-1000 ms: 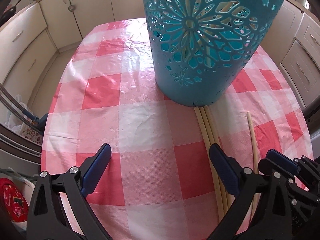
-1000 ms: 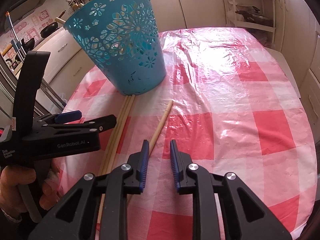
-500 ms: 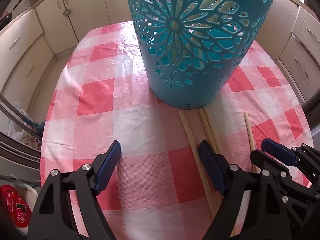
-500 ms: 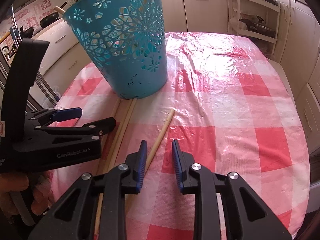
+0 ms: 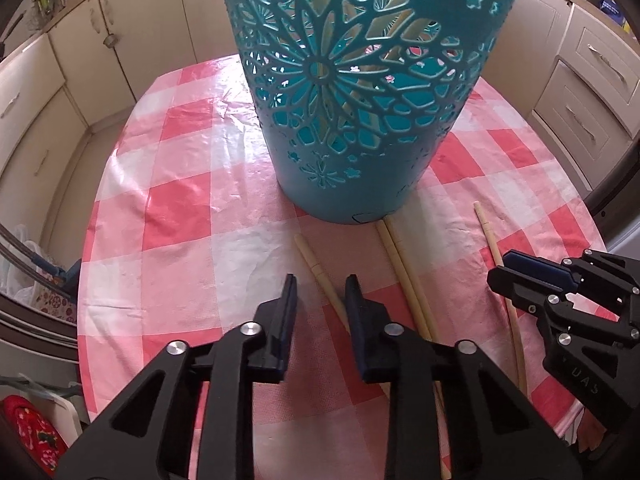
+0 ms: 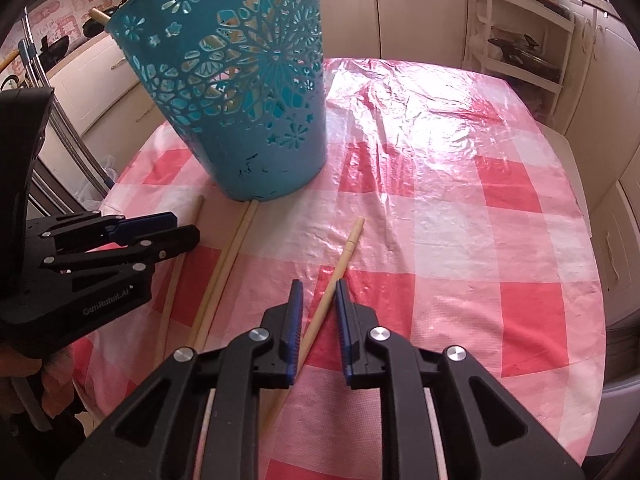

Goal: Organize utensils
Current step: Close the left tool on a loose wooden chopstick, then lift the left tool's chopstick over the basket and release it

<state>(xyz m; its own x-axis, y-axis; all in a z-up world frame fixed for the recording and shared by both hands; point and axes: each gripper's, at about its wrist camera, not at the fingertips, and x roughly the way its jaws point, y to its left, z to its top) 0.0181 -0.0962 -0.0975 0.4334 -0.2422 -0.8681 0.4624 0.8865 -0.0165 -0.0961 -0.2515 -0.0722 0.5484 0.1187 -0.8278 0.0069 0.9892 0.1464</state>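
A teal cut-out basket (image 5: pixel 360 100) (image 6: pixel 240 100) stands on the pink checked tablecloth (image 5: pixel 180 220), with sticks showing through its holes. Wooden chopsticks lie in front of it. One chopstick (image 5: pixel 316 268) lies between the fingers of my left gripper (image 5: pixel 320 292) (image 6: pixel 180 228). Its jaws are closing, and a gap still shows on both sides of the stick. A pair of chopsticks (image 5: pixel 404 276) (image 6: pixel 228 256) lies just to the right. Another single chopstick (image 6: pixel 344 256) (image 5: pixel 490 240) runs between the fingers of my right gripper (image 6: pixel 319 292) (image 5: pixel 516 272). Those jaws are closing too and are not touching the stick.
Cream kitchen cabinets (image 5: pixel 80 60) surround the oval table, and its edge (image 6: pixel 592 280) curves close on the right. An open shelf rack (image 6: pixel 520 40) stands behind. A red patterned thing (image 5: pixel 32 432) lies below the table's left edge. A hand (image 6: pixel 52 380) holds the left gripper.
The left jaws have narrowed from wide apart to a slim gap around one chopstick, which now lies apart from the pair. The right jaws have narrowed slightly around theirs.
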